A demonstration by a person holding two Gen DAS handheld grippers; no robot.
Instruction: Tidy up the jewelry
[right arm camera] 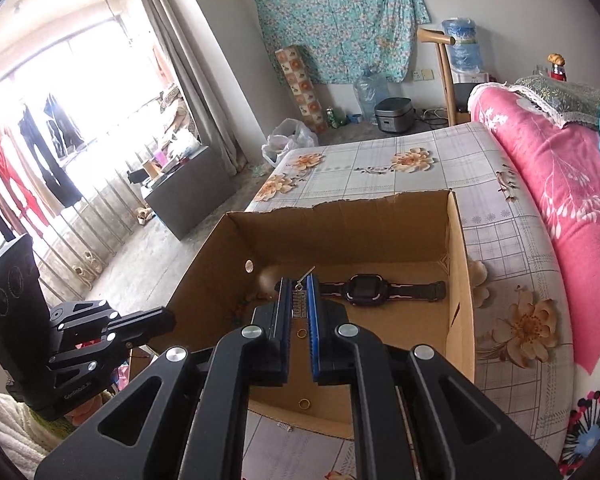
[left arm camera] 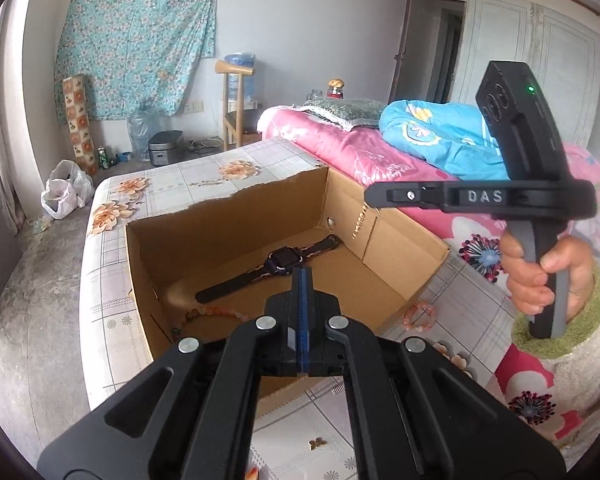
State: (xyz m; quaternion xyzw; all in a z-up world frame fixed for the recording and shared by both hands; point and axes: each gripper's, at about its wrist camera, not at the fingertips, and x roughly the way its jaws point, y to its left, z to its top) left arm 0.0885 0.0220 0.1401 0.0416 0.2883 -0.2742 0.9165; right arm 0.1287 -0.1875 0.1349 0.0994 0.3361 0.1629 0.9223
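An open cardboard box (left arm camera: 384, 236) (right arm camera: 458, 280) stands on the flower-print bed. A black watch (left arm camera: 276, 262) (right arm camera: 364, 288) lies flat inside it, with an orange bead string (left arm camera: 208, 314) at the near left corner and two small gold rings (right arm camera: 302, 334) on the floor. My left gripper (left arm camera: 302, 280) is shut and empty above the box's near side. My right gripper (right arm camera: 299, 292) hovers over the box, jaws a little apart, with a small silver earring (right arm camera: 299, 300) between the pads. A pink bead bracelet (left arm camera: 420, 316) lies on the bed right of the box.
A small gold butterfly piece (left arm camera: 316, 444) and a silver chain bit (right arm camera: 285, 426) lie on the bedsheet in front of the box. A pink quilt (right arm camera: 540, 168) and blue blanket (left arm camera: 440, 136) are piled to the right.
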